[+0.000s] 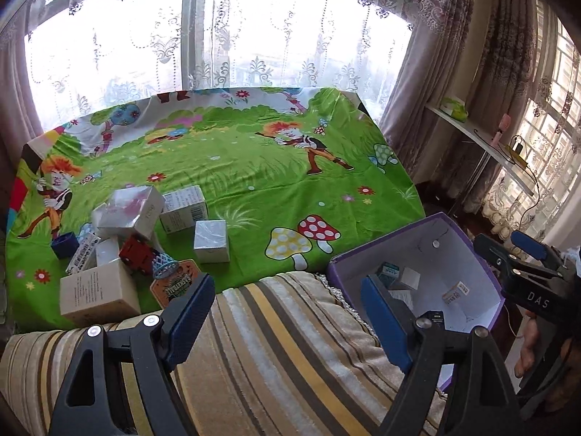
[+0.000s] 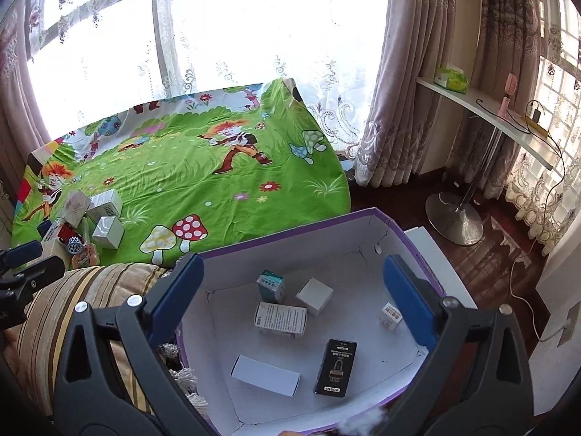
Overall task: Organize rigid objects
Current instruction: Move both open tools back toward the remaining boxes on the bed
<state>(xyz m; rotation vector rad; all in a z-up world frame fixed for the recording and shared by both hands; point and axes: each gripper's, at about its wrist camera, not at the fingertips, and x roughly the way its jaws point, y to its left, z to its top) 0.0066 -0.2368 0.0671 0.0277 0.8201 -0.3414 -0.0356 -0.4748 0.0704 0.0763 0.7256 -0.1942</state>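
A purple box with a white inside (image 2: pixel 363 232) (image 1: pixel 468 254) stands at the right of the striped cushion. Several small cartons lie in it, among them a black carton (image 2: pixel 336 367), a long white carton (image 2: pixel 267 379) and a printed white carton (image 2: pixel 280 319). My right gripper (image 2: pixel 294 294) hangs open over the box with nothing between its fingers. My left gripper (image 1: pixel 288 312) is open and empty above the cushion. A pile of cartons (image 1: pixel 127 239) (image 2: pixel 87 218), with a silver cube (image 1: pixel 211 241) and a red toy (image 1: pixel 136 253), lies on the green cloth.
The green cartoon cloth (image 1: pixel 254 181) covers a table in front of a curtained window. A striped cushion (image 1: pixel 283 356) lies between the cloth and me. At the right stand a white shelf (image 2: pixel 490 116) on a metal foot (image 2: pixel 454 218), with cables on the wooden floor.
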